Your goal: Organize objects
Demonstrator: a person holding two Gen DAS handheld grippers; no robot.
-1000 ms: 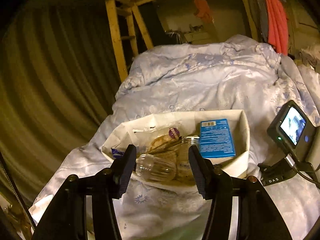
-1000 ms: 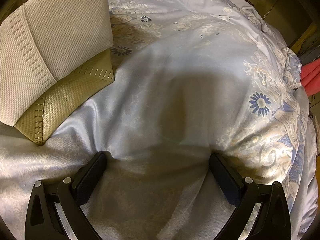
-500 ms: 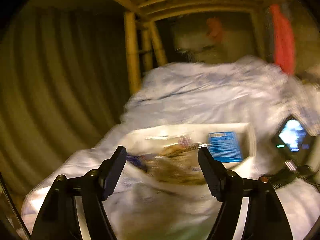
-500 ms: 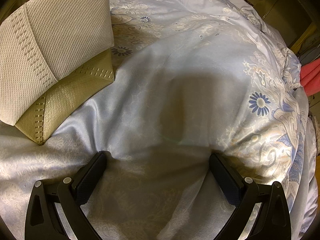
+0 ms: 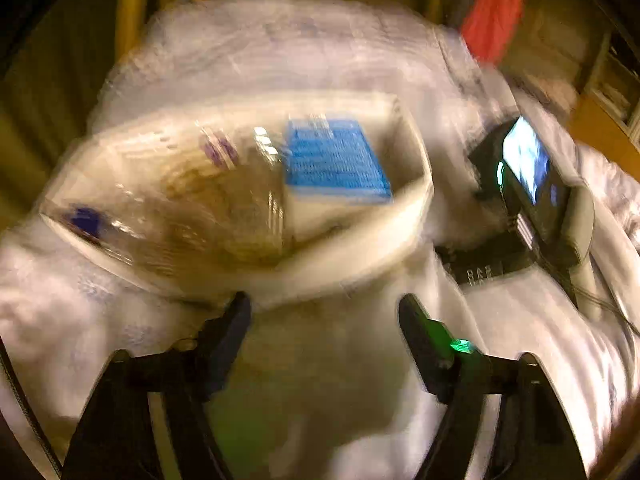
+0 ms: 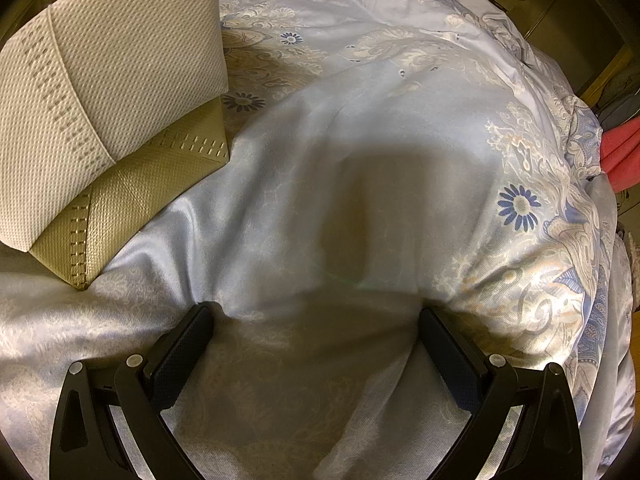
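White bin [image 5: 408, 216] holds blue box [image 5: 336, 160] and jar [image 5: 192, 204]. Left gripper [image 5: 324, 320] closing, empty; right gripper [image 6: 316, 328] open, empty. Remaining work unclear.

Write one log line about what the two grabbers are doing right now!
left gripper: empty, jaws closing, near white bin | right gripper: open, empty, on quilt | bin: blue box, clear bottle

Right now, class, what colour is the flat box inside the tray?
Blue; the box shows best in the left wrist view.
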